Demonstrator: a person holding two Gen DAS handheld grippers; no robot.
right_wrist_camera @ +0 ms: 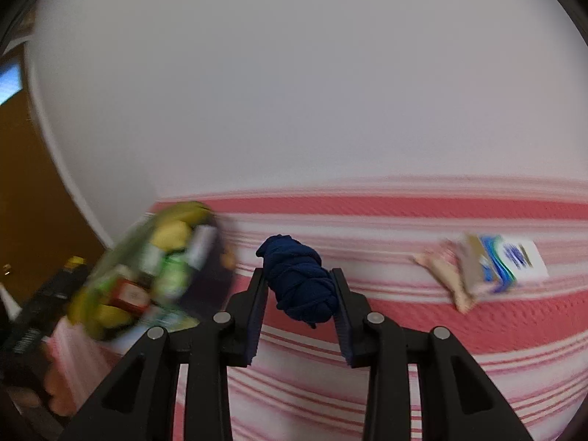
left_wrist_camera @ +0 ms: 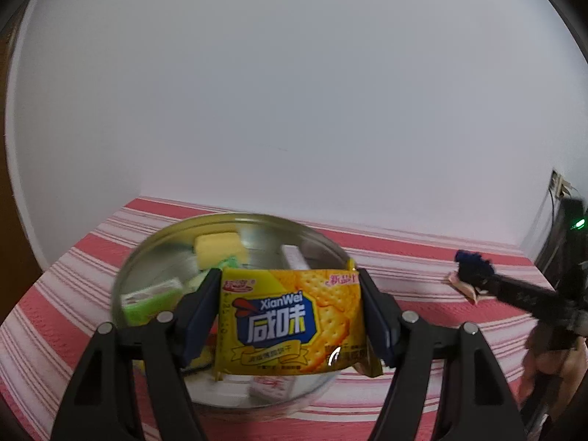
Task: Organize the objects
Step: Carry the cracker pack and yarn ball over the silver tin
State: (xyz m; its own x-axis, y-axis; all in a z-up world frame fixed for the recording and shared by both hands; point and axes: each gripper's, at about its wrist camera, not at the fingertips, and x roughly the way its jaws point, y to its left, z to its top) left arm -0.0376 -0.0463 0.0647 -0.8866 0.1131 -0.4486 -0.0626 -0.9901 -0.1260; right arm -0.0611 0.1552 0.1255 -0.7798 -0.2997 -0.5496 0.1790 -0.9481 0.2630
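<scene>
Tool-gripped cracker packet (left_wrist_camera: 290, 321) hides part of blurred, perhaps glass, bowl (left_wrist_camera: 147, 257).

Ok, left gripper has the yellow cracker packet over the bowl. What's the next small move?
Probably lower and release: the left gripper holds the yellow cracker packet just above the round metal bowl, which already holds other snacks, so it should drop inside.

Yellow cracker packet (left_wrist_camera: 290, 323): "XianWei" in blue Latin letters, large white characters "咸味" below on a blue panel. Remaining print on it too small to read.
</scene>
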